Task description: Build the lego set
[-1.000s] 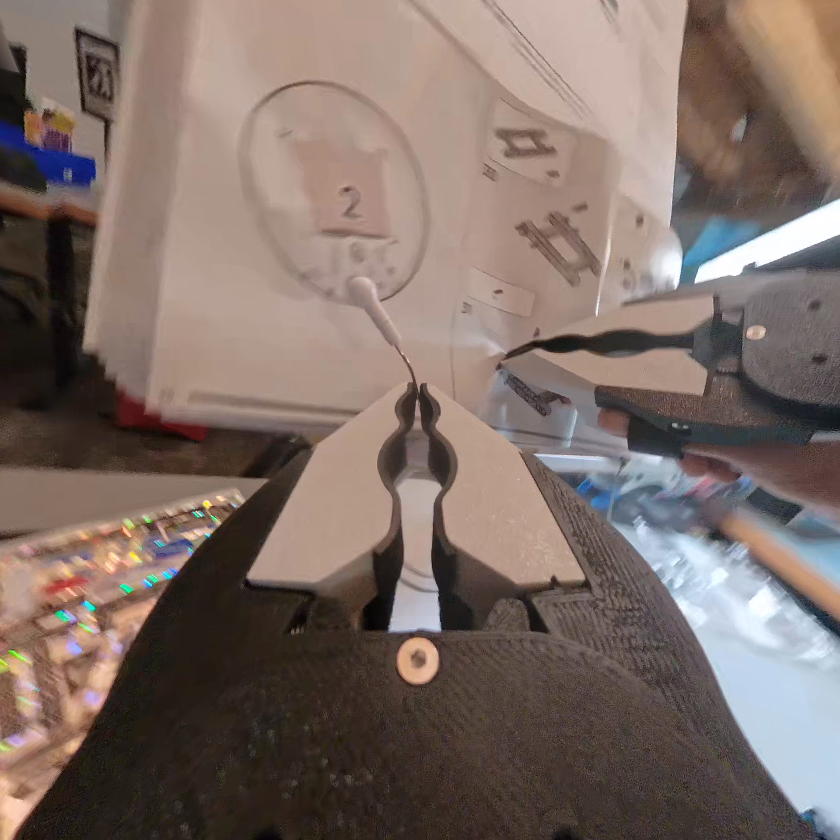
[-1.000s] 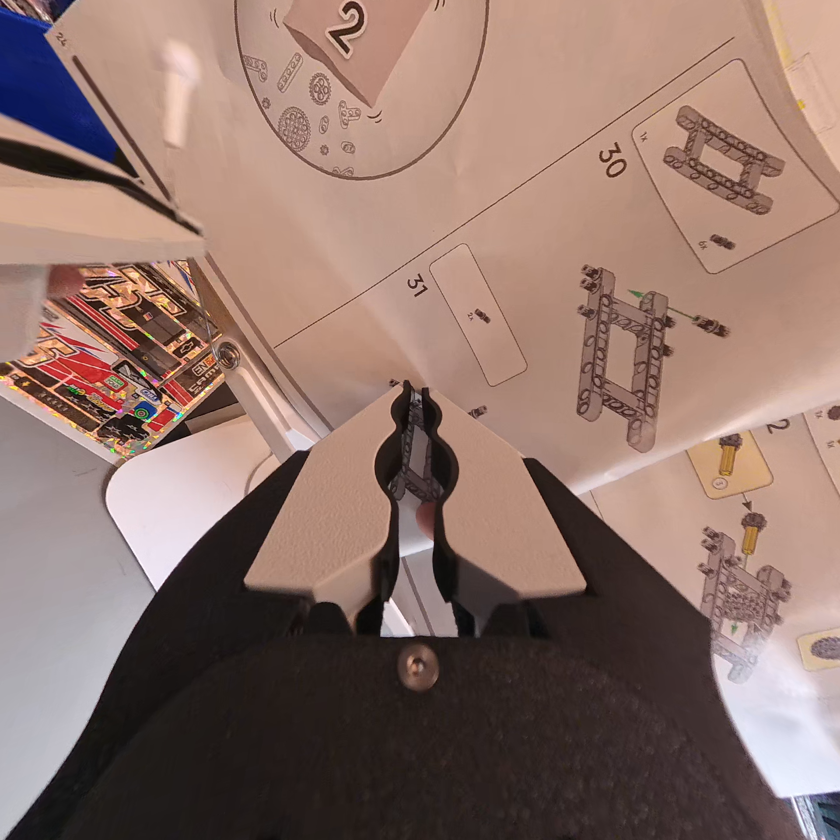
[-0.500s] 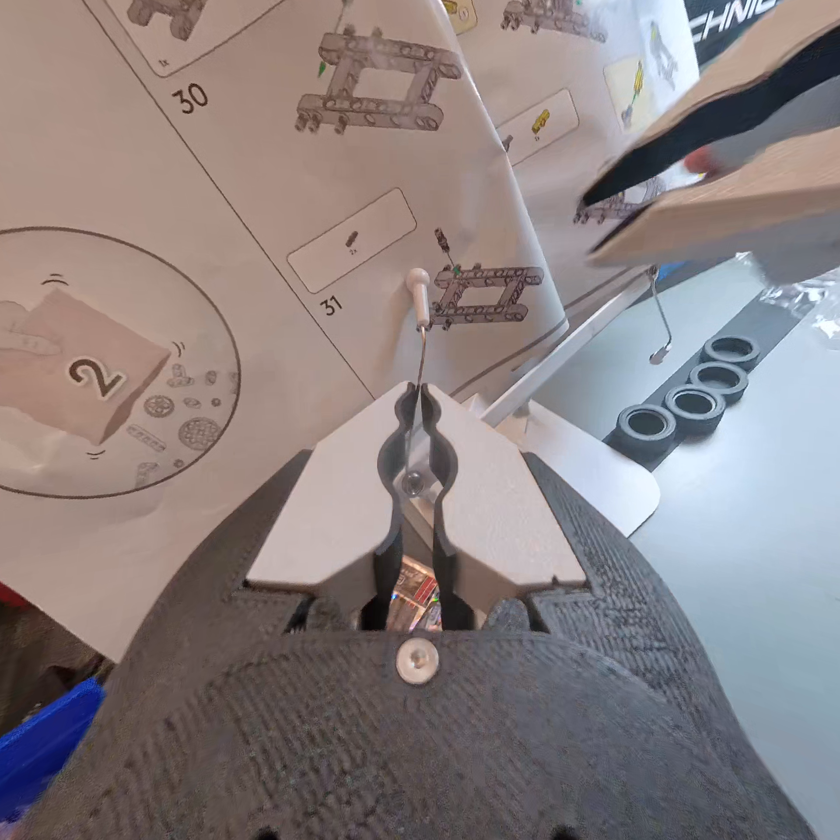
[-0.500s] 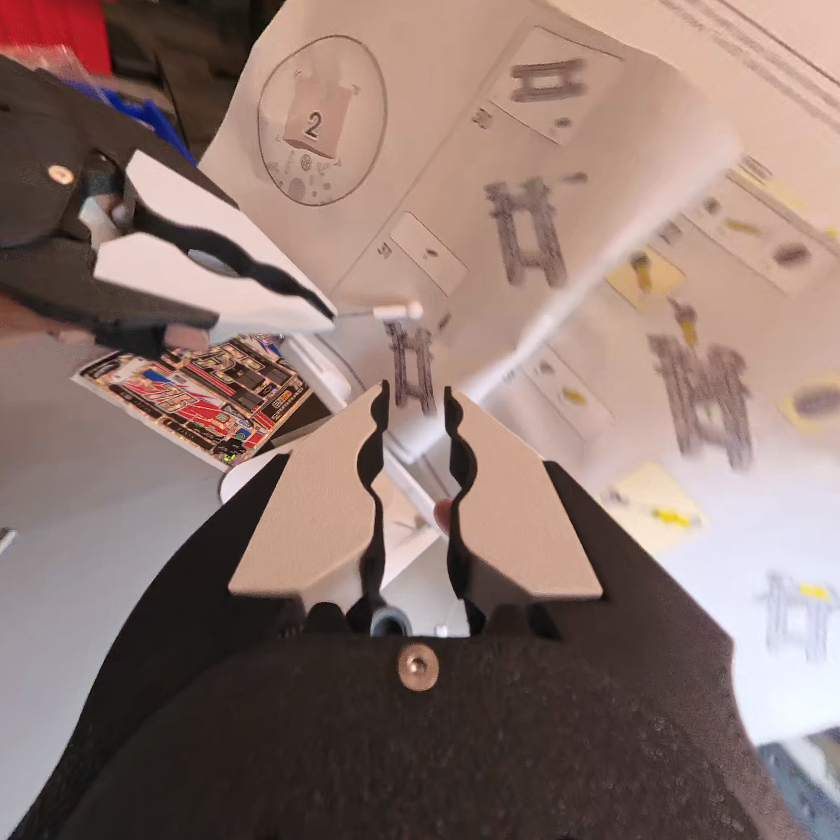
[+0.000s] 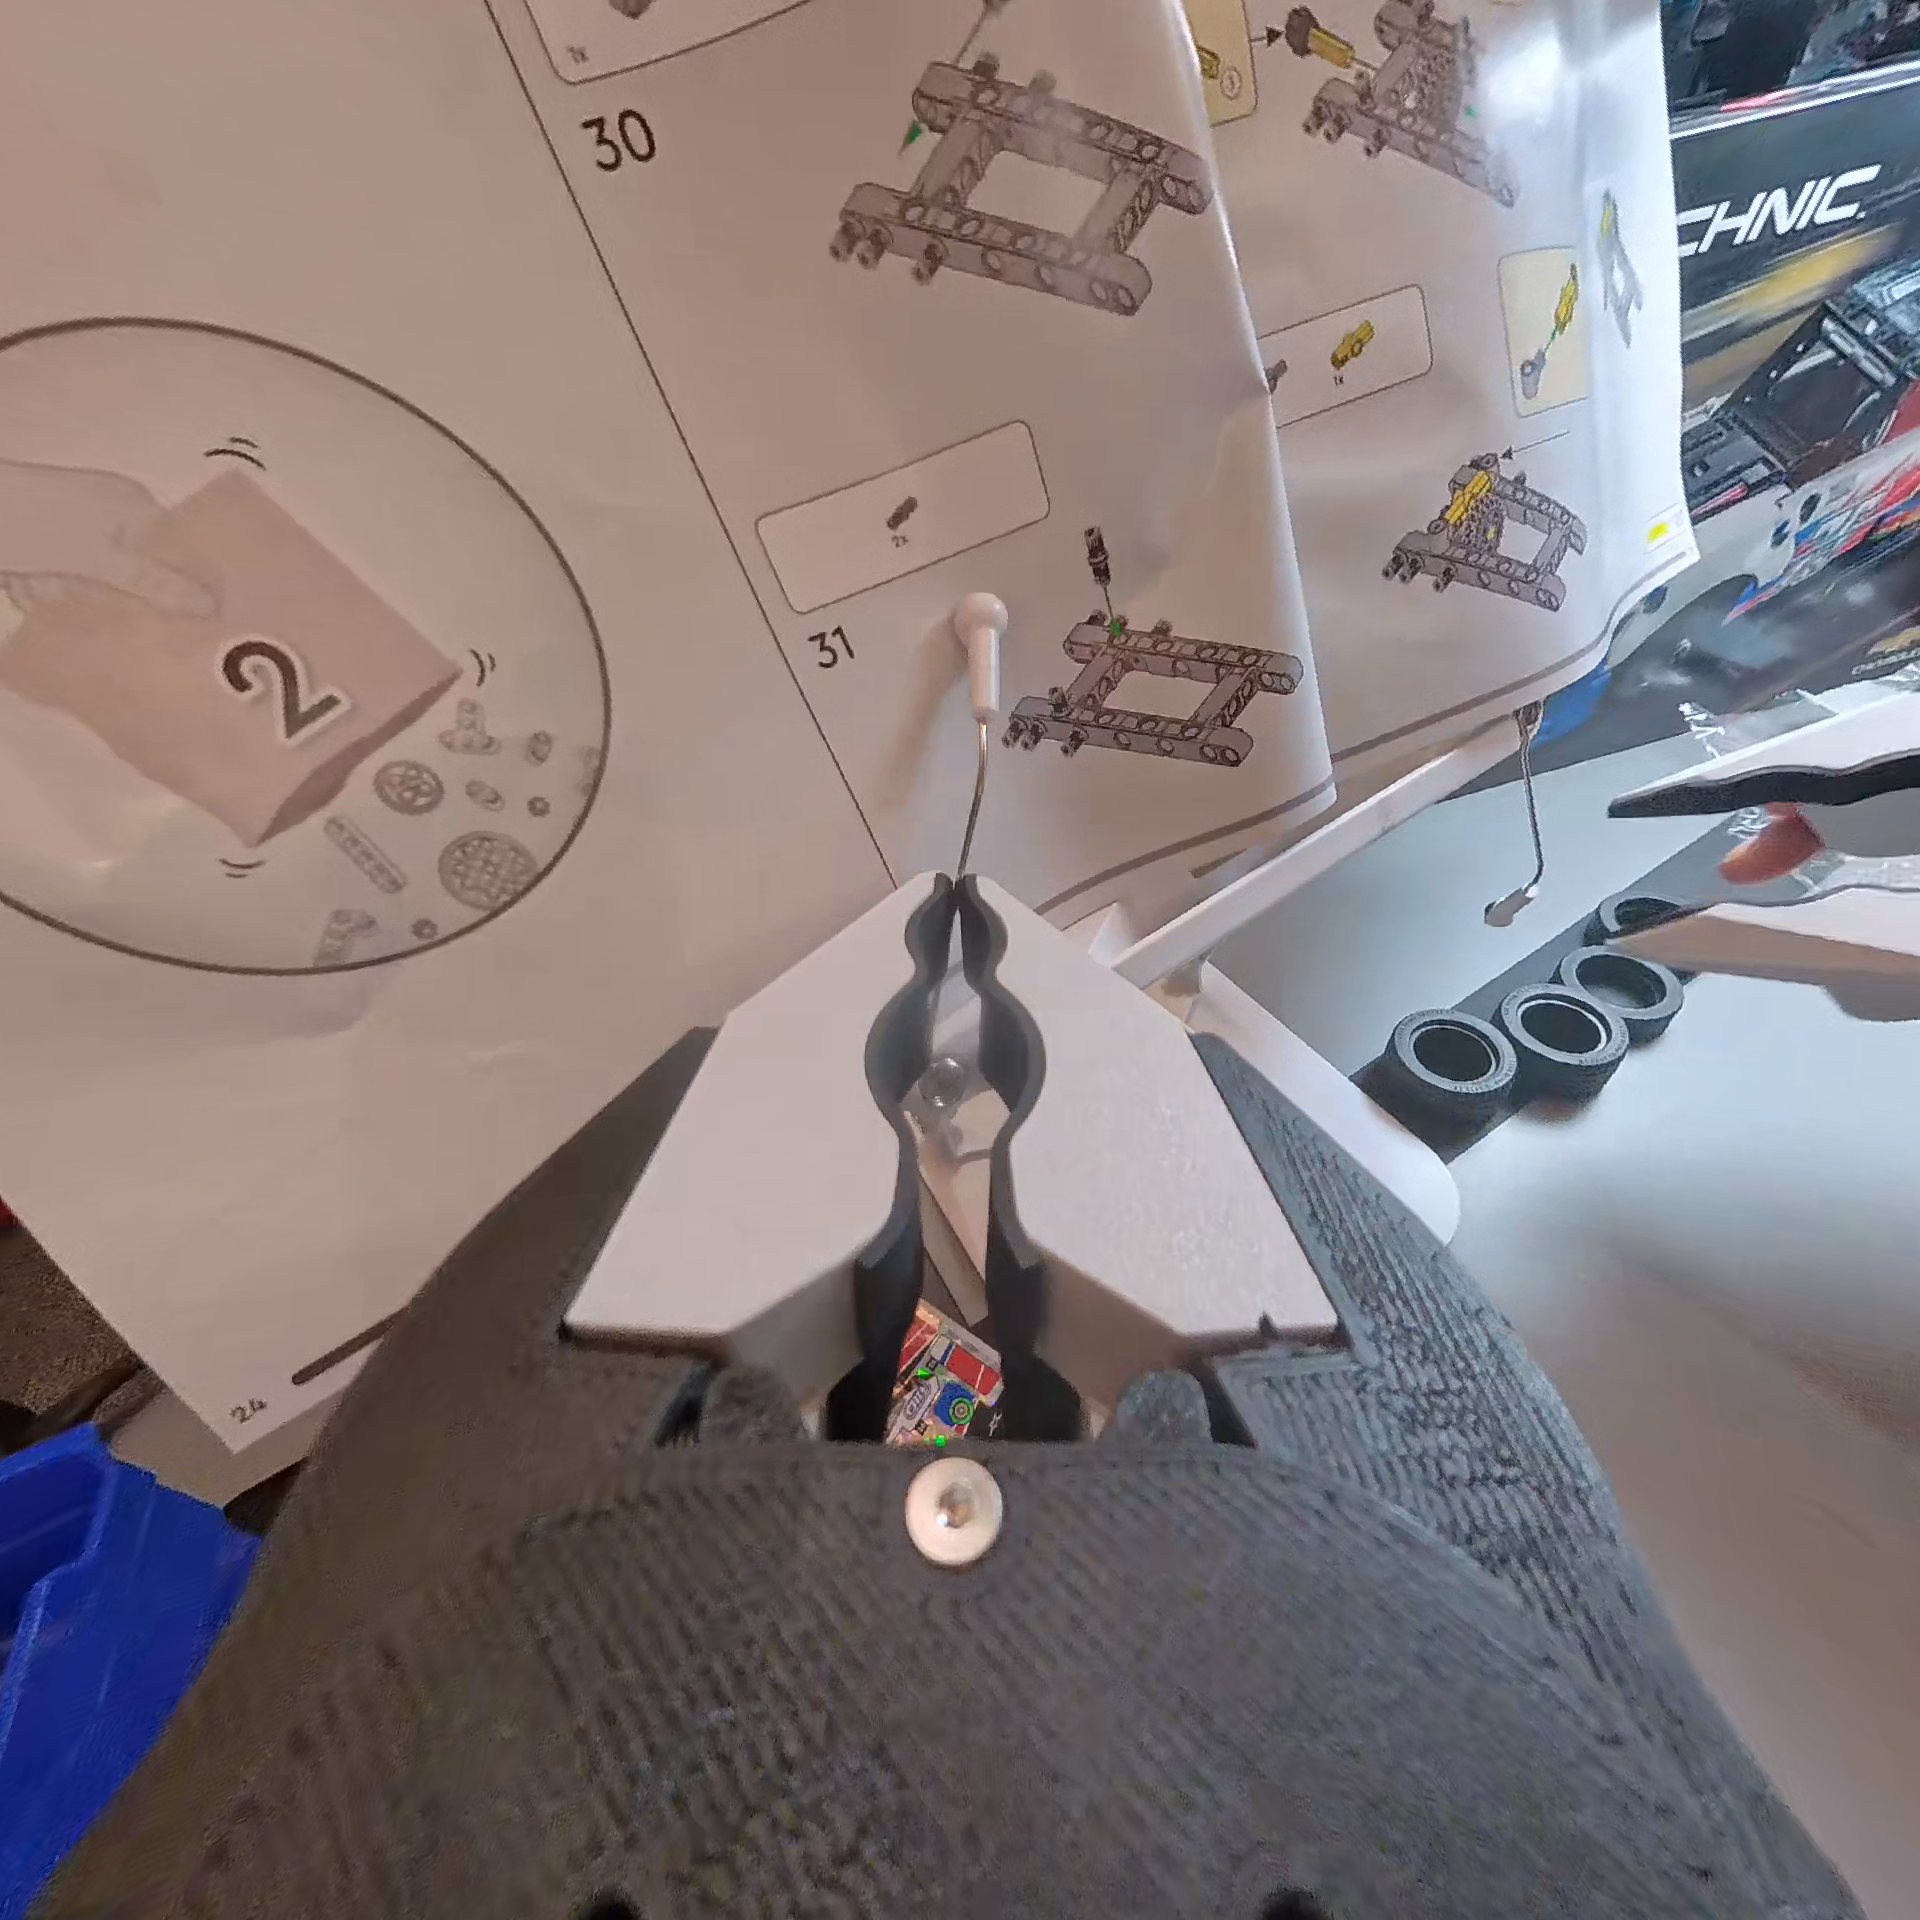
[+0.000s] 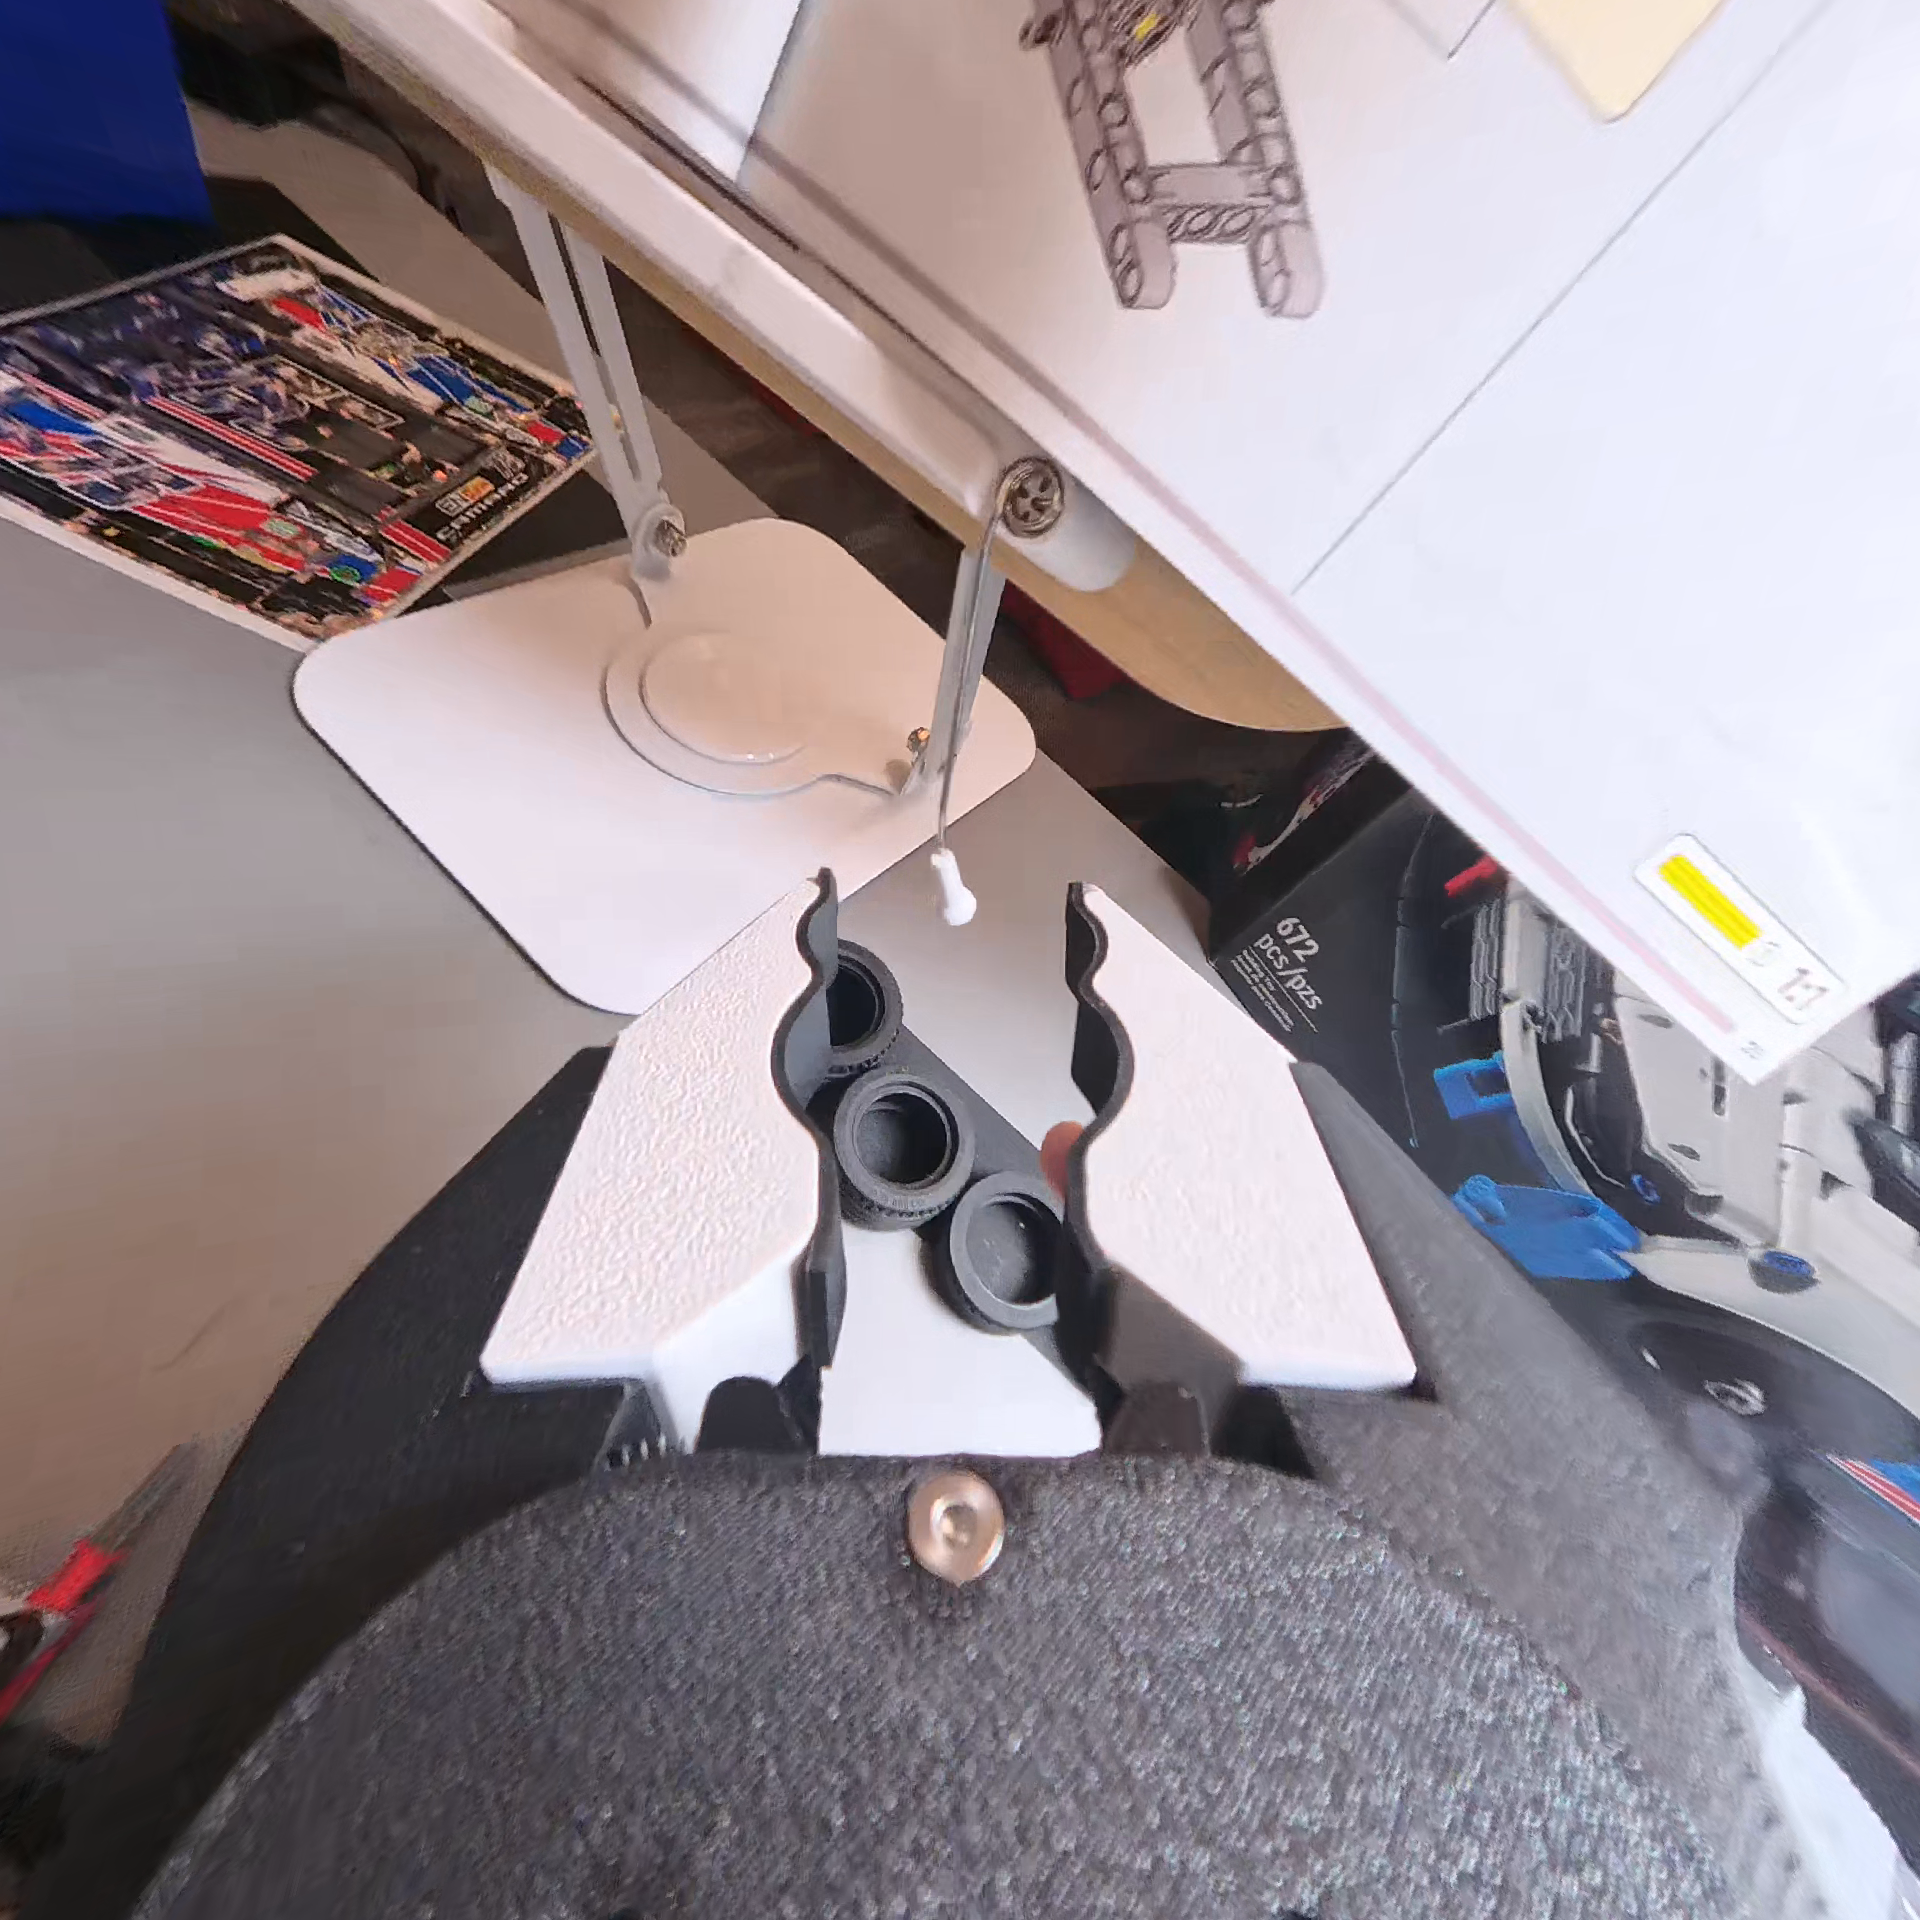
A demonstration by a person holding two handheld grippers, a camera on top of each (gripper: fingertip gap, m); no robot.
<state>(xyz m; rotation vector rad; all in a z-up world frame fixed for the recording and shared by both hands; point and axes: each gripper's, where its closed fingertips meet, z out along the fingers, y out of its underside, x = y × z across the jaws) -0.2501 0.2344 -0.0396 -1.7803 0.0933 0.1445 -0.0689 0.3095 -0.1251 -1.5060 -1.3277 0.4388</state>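
Left tool [image 5: 956,885] pinches page-holder wire [image 5: 975,774]; right tool [image 6: 951,899] gapes above tyres [image 6: 902,1143].

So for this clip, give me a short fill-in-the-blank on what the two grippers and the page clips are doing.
The left gripper is shut on the thin ____ page clip lying against the open instruction booklet.
The right gripper is ____.
Between its fingers show three black rubber ____.
The other wire page clip hangs ____.

Missing: wire; open; tyres; free

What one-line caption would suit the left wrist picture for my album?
Left gripper shut on the page-holder wire pressing the open instruction booklet against its stand, black tyres on the table beyond.
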